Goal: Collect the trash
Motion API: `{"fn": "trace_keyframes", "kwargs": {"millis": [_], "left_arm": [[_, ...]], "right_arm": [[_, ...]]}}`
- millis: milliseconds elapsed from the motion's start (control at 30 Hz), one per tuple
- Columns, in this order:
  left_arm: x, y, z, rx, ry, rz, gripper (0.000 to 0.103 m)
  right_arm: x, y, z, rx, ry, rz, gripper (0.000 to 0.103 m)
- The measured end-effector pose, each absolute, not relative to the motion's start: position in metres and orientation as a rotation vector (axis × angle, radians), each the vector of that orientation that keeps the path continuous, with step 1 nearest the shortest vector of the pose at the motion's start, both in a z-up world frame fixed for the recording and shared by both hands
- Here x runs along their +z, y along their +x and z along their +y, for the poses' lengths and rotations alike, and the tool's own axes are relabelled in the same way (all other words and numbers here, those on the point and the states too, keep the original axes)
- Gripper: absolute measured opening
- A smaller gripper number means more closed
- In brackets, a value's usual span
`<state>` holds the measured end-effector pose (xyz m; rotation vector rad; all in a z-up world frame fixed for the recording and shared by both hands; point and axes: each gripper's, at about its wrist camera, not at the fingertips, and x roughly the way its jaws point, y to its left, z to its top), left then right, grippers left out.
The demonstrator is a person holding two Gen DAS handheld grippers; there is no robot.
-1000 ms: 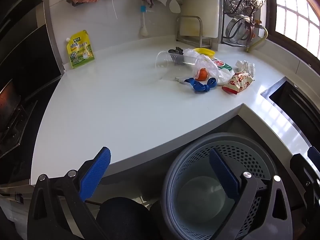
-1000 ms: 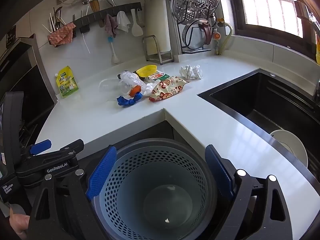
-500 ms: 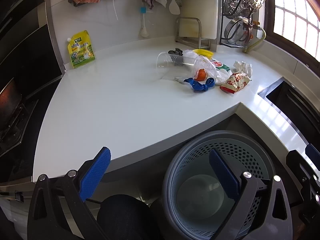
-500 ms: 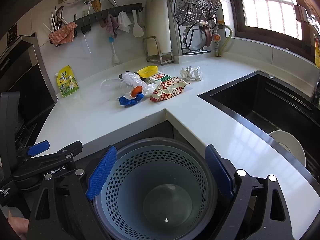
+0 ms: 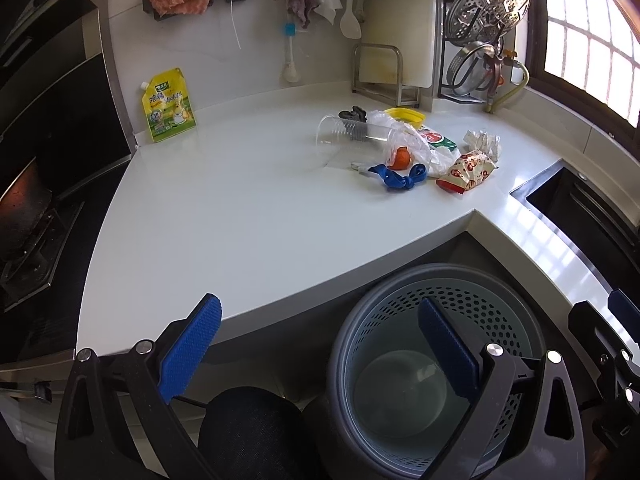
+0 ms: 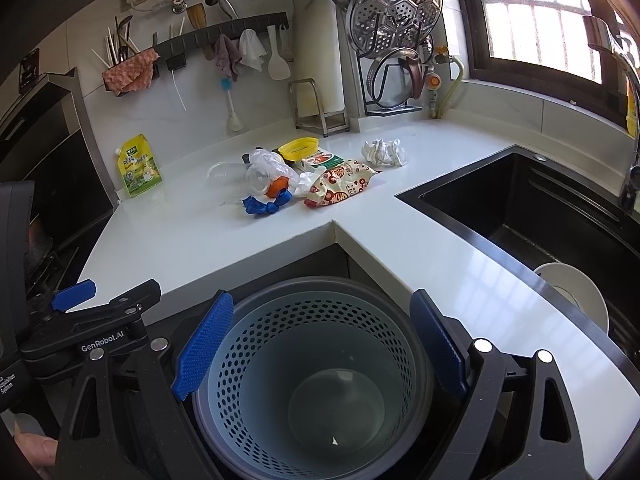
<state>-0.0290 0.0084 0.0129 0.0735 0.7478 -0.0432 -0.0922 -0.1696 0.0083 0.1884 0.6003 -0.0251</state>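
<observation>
A pile of trash lies on the white counter: a clear plastic cup (image 5: 344,133), a blue wrapper (image 5: 396,176), an orange piece (image 5: 401,159), a white plastic bag (image 5: 416,146), a red-and-cream snack bag (image 5: 466,170) (image 6: 340,188), a crumpled paper (image 6: 383,151) and a yellow lid (image 6: 298,148). A grey bin with a perforated blue liner (image 6: 312,364) (image 5: 436,364) stands on the floor below the counter corner. My left gripper (image 5: 320,356) is open and empty beside the bin. My right gripper (image 6: 320,344) is open and empty above the bin.
A yellow-green pouch (image 5: 168,106) leans on the back wall. A black sink (image 6: 532,216) holds a white plate (image 6: 572,292). A metal rack (image 6: 320,110), steamer rack (image 6: 394,12) and hanging utensils line the wall. A stove (image 5: 28,216) is at left.
Both grippers have risen and moved a little toward the counter; the trash pile appears slightly nearer. Both stay open and empty.
</observation>
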Motion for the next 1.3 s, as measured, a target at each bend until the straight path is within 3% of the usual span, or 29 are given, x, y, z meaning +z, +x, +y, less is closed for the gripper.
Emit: {"fn": "trace_keyframes", "kwargs": {"millis": [1300], "left_arm": [[0.015,-0.038,0.008,-0.037,0.072,0.747,0.097]], "right_arm": [[0.009,-0.1,-0.173,-0.017,0.203,0.589,0.086]]}}
